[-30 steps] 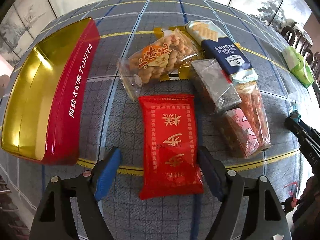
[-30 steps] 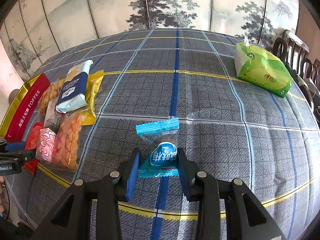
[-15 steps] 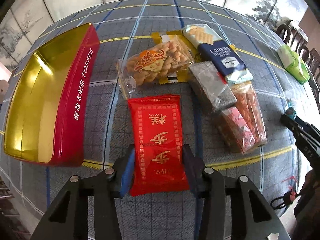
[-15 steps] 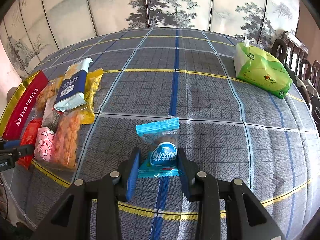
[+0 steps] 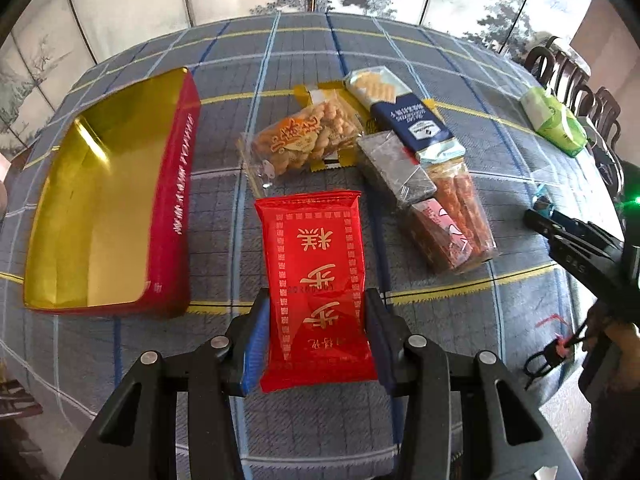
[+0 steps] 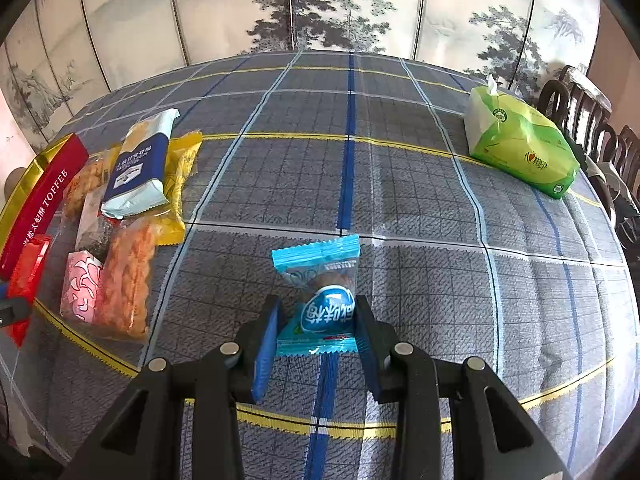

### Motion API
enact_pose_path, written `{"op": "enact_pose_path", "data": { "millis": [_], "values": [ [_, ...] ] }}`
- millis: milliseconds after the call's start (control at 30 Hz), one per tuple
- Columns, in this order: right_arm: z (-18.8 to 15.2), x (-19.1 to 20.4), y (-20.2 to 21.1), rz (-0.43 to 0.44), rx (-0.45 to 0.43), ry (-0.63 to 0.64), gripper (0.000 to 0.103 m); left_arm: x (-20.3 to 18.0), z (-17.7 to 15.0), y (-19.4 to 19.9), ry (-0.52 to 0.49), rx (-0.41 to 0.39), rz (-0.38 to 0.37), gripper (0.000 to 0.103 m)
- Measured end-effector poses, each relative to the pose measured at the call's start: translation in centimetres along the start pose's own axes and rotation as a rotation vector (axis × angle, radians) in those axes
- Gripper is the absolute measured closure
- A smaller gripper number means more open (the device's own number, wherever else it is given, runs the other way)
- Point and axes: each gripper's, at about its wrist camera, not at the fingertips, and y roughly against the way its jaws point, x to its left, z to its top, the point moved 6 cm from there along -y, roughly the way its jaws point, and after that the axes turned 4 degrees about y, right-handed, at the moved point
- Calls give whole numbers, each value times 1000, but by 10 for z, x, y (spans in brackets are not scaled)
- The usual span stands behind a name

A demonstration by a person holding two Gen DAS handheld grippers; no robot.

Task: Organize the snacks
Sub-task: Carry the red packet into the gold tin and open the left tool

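Left claw (image 5: pixel 316 336) first: we see its blue pads pressed on both long edges of the red snack packet (image 5: pixel 316 280), whose far end rises off the counter (image 5: pixel 460 336). Its jaws have just been closing, and the packet sits clamped between them. To the left of the packet lies the open toffee tin (image 5: pixel 108 220), gold inside and red outside, with nothing in it that we can see. Beyond the packet, a clear bag of fried twists (image 5: pixel 304 140) rests on a yellow wrapper. To the right of that are a navy cracker pack (image 5: pixel 404 116), a grey foil bar (image 5: pixel 394 168), a pink-printed packet (image 5: pixel 440 232) and a long bag of orange sticks (image 5: pixel 464 204), all overlapping in one heap.

Right claw (image 6: pixel 316 320) (well apart from the heap, on the counter's near middle) is narrowed onto a small blue-wrapped sweet (image 6: pixel 326 300). We see the right pad touching the wrapper, while the left pad seems to meet only its crimped edge. A green tissue pack (image 6: pixel 520 148) sits at the far right of the checked cloth, near dark chair backs (image 6: pixel 592 128). In the left-wrist view the right claw shows as a black arm at the right edge.
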Motion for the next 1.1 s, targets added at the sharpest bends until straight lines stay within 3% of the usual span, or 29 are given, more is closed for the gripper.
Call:
{"op": "enact_pose_path", "data": {
  "millis": [300, 533, 833, 1100],
  "values": [
    [1, 2, -1, -22, 9, -5, 67, 31, 15, 35, 11, -91, 24, 62],
    [1, 1, -1, -32, 21, -19, 67, 88, 36, 44, 85, -146, 115, 62],
    [2, 2, -2, -46, 33, -38, 67, 165, 42, 19, 152, -105, 224, 62],
    [3, 2, -3, -63, 47, -60, 67, 189, 39, 0, 122, -66, 246, 62]
  ]
}}
